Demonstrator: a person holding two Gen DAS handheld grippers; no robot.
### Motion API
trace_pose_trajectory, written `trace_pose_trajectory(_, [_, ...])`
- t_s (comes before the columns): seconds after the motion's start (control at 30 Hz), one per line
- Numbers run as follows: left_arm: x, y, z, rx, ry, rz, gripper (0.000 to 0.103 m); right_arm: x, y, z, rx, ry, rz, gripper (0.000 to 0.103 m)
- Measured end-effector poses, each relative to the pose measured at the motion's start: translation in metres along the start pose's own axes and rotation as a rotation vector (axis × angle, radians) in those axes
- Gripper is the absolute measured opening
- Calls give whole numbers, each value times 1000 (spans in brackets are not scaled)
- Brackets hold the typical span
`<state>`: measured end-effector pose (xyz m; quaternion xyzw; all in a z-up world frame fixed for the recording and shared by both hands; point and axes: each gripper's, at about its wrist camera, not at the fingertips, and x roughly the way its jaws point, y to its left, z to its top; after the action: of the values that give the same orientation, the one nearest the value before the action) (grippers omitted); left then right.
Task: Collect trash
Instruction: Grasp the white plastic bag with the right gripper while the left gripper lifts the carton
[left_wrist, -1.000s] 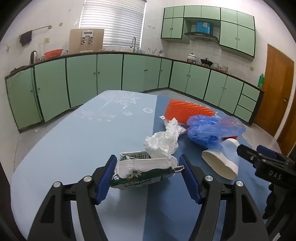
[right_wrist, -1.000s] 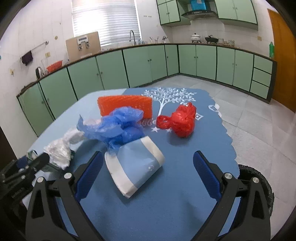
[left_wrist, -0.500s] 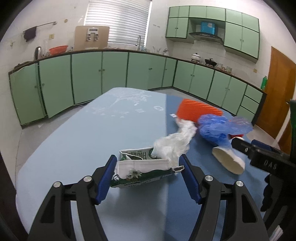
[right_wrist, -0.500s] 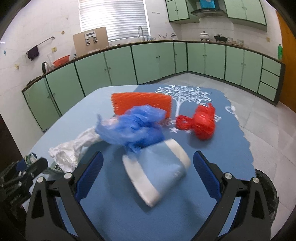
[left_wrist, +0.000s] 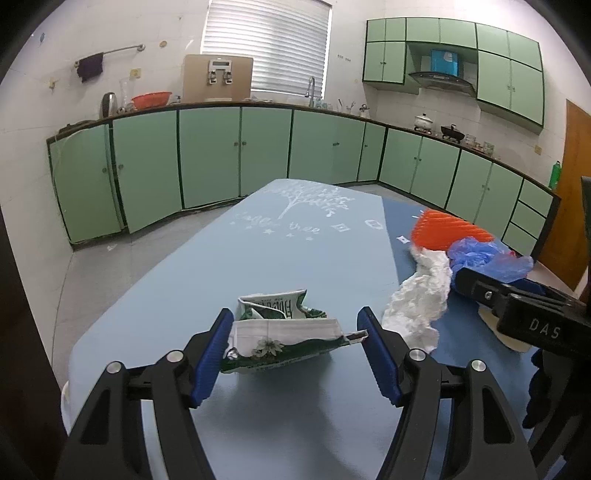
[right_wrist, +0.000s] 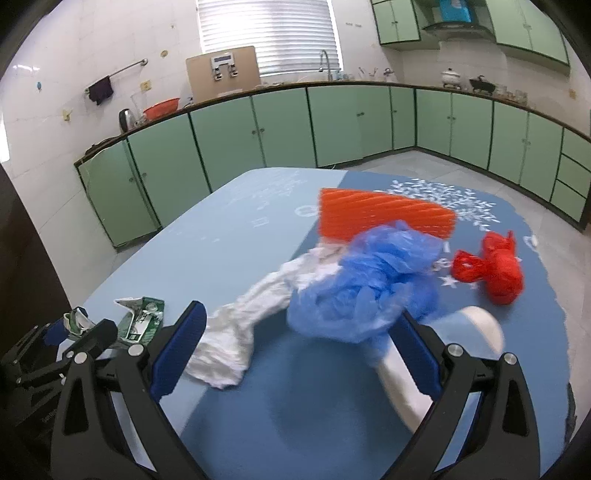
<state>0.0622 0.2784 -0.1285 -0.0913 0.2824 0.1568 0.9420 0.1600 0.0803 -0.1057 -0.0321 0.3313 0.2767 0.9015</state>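
Left gripper (left_wrist: 295, 341) is clamped on the crushed green-and-white carton (left_wrist: 284, 341), low centre of the left view. Both blue pads touch its ends and the carton spans the full gap, so the hold is end-on-end on soft card and probably marginal.

Right gripper (right_wrist: 295, 350) has its fingers wide apart with nothing pinched. The blue plastic bag (right_wrist: 369, 291) sits mid-frame, just ahead of and partly between the fingers. The white crumpled bag (right_wrist: 236, 332) trails toward lower left, touching the blue one. The pale cup (right_wrist: 424, 369) lies on its side at lower right, partly behind the right finger. The red bag (right_wrist: 495, 269) is well apart at right, and the orange corrugated piece (right_wrist: 384, 218) stands behind the pile on the blue tablecloth (right_wrist: 295, 424).

We read this step as carrying the carton off while the right side lines up on the blue bag. Suggestions:
- Keep the carton level and don't roll the wrist; it could slip out endways.
- We'd go for the bunched middle of the blue bag, not a loose flap.
- Watch the white bag; it may drag along.
- The right view is motion-blurred, so settle before closing.
- No bin is in view, so the drop-off spot is unknown.
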Motion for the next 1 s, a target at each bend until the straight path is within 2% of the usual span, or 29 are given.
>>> trace_pose_trajectory(0.1, [1,4,-2,-6,3,0,68,5,9,-1,-21,16,3,85])
trace_pose_trajectory(0.27, [3,9,-1,-22,1,-6,68,-3,14,0,-8,11,3,85])
trace_pose_trajectory(0.47, [3,14,-2,-32,-5,-5,68,-35,18,-2,-27,-83,-19,84])
trace_pose_trajectory(0.73, [1,16,-3,-27,-3,3,68,-12,25,-6,-20,-5,50,80])
trace_pose_trajectory(0.9, [1,21,-2,-38,-1,14,68,8,30,-6,-38,33,59,77])
trace_pose_trajectory(1.0, [2,22,-3,-41,1,17,68,24,29,-6,-49,75,60,67])
